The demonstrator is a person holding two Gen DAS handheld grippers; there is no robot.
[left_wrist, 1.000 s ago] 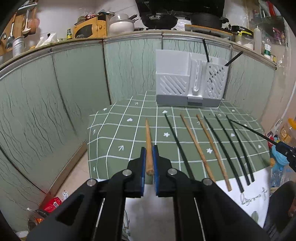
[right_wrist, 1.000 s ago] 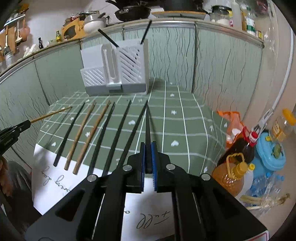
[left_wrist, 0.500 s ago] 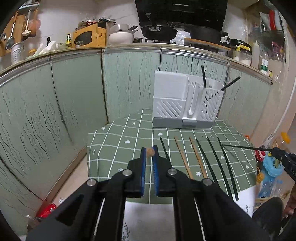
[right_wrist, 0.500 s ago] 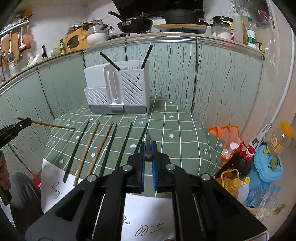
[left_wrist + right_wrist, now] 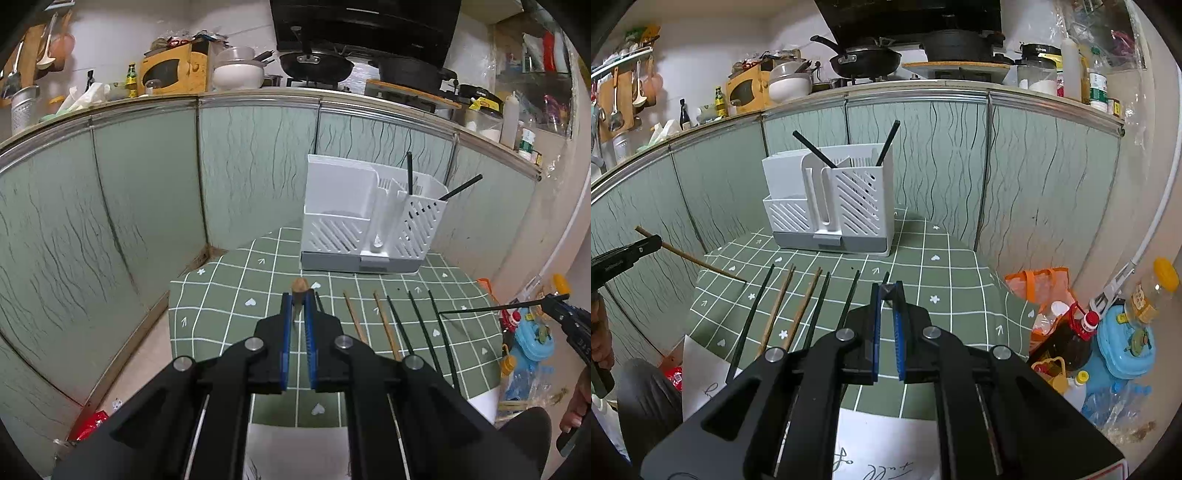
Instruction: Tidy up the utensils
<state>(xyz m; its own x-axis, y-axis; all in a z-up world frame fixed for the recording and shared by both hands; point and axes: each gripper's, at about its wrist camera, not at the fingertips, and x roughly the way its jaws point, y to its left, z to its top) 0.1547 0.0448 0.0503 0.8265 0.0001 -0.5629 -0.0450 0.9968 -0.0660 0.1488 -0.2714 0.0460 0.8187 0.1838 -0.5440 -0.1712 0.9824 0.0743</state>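
My left gripper (image 5: 298, 298) is shut on a wooden chopstick (image 5: 299, 286), raised above the green checked cloth (image 5: 229, 295); only its butt end shows here, while its shaft (image 5: 698, 260) slants down in the right wrist view. My right gripper (image 5: 887, 292) is shut on a black chopstick (image 5: 886, 287), whose shaft (image 5: 491, 308) shows in the left wrist view. A white utensil holder (image 5: 831, 206) stands at the back with two black chopsticks (image 5: 886, 142) in its right compartment. Two wooden chopsticks (image 5: 779, 306) and several black ones (image 5: 818, 310) lie side by side on the cloth.
Green cabinet fronts (image 5: 147, 221) wall the table at the back and sides. A white paper sheet (image 5: 886, 443) hangs over the front edge. Bottles (image 5: 1067, 339), an orange bag (image 5: 1041, 284) and a blue container (image 5: 1126, 343) crowd the floor on the right. A person's knee (image 5: 646, 387) is low left.
Both grippers rose, each lifting its chopstick off the cloth. The table and holder now sit lower and farther off in both views.
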